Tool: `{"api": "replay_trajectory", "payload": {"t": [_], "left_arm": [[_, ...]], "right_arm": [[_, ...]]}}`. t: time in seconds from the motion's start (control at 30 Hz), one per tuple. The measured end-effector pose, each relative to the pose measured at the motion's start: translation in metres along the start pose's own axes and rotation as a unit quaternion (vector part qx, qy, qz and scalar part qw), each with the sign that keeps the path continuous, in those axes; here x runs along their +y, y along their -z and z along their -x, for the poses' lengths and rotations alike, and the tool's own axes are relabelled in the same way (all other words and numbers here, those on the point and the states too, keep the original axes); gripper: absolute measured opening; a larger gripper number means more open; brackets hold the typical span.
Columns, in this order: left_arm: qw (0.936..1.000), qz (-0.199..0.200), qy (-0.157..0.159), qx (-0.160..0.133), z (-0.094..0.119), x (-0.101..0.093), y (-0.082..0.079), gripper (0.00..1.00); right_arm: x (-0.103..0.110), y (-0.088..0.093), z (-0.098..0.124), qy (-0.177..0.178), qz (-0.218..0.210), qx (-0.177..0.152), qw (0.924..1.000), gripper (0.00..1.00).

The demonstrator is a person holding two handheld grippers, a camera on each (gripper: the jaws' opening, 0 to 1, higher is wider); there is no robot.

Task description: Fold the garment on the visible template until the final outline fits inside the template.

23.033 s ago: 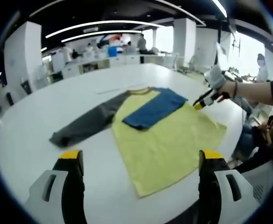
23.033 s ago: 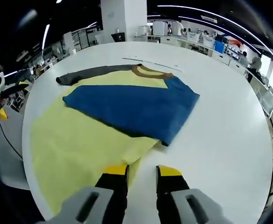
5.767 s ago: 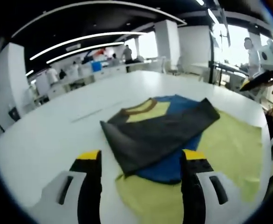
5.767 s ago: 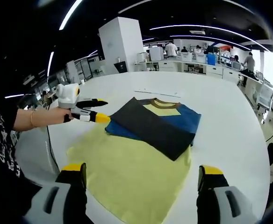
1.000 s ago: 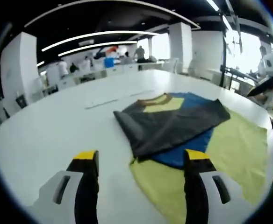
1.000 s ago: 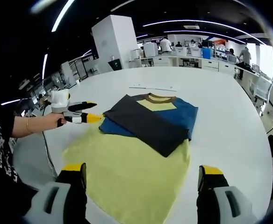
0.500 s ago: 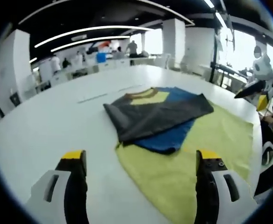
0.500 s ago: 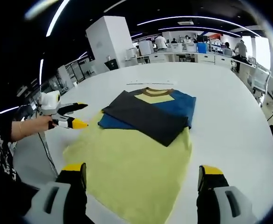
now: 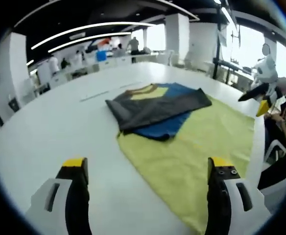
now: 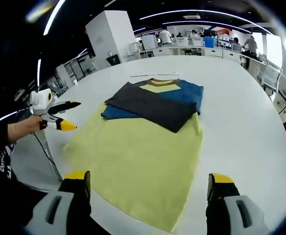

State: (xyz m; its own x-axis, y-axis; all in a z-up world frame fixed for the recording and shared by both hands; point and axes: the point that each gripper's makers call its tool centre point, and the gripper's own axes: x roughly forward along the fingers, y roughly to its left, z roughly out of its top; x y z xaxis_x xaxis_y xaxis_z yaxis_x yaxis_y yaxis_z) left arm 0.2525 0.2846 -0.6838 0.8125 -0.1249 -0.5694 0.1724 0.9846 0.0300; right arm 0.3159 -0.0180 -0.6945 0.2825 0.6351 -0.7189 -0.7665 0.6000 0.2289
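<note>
The shirt (image 10: 143,147) lies flat on the round white table (image 10: 241,122), its yellow body (image 9: 202,152) spread toward me and its collar (image 10: 157,82) at the far end. Both sleeves are folded in across the chest: the blue sleeve (image 10: 184,95) lies underneath, and the dark grey sleeve (image 10: 148,107) lies over it at a slant, so the yellow shows between them just below the collar. The hem end of the yellow body reaches close to the table's near edge.

My right gripper (image 10: 148,183) is above that hem end, its yellow-tipped jaws spread wide with nothing between them. My left gripper (image 9: 145,169) hangs over the table beside the shirt, jaws just as wide apart and empty. In the right gripper view I see that left gripper out past the table's rim, held in my hand (image 10: 25,125), well clear of the cloth.

A thin strip (image 10: 150,73) lies on the table just beyond the collar. Farther back stand white pillars, desks and several people (image 10: 167,36).
</note>
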Motion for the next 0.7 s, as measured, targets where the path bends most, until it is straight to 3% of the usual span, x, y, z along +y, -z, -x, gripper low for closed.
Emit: {"api": "replay_trajectory", "payload": {"t": [0.13,0.23,0.33,0.5,0.7], "left_arm": [[0.9995,-0.024,-0.008,0.018,0.008,-0.003,0.013,0.90],[0.9997,0.001,-0.001,0.023,0.012,-0.008,0.021,0.86],[0.9995,0.002,0.006,0.029,0.017,-0.017,0.026,0.81],[0.9990,-0.004,0.009,0.043,0.024,-0.029,0.037,0.65],[0.9983,0.010,0.011,0.057,0.030,-0.036,0.046,0.61]], "right_arm": [[0.000,0.007,0.001,0.005,0.000,0.010,0.9999,1.00],[-0.002,0.013,0.001,0.011,-0.002,0.017,0.9998,0.99],[-0.003,0.017,0.002,0.018,-0.002,0.023,0.9996,0.98],[-0.006,0.025,0.001,0.026,-0.010,0.029,0.9992,0.96],[-0.003,0.033,0.001,0.029,-0.019,0.033,0.9989,0.93]]}}
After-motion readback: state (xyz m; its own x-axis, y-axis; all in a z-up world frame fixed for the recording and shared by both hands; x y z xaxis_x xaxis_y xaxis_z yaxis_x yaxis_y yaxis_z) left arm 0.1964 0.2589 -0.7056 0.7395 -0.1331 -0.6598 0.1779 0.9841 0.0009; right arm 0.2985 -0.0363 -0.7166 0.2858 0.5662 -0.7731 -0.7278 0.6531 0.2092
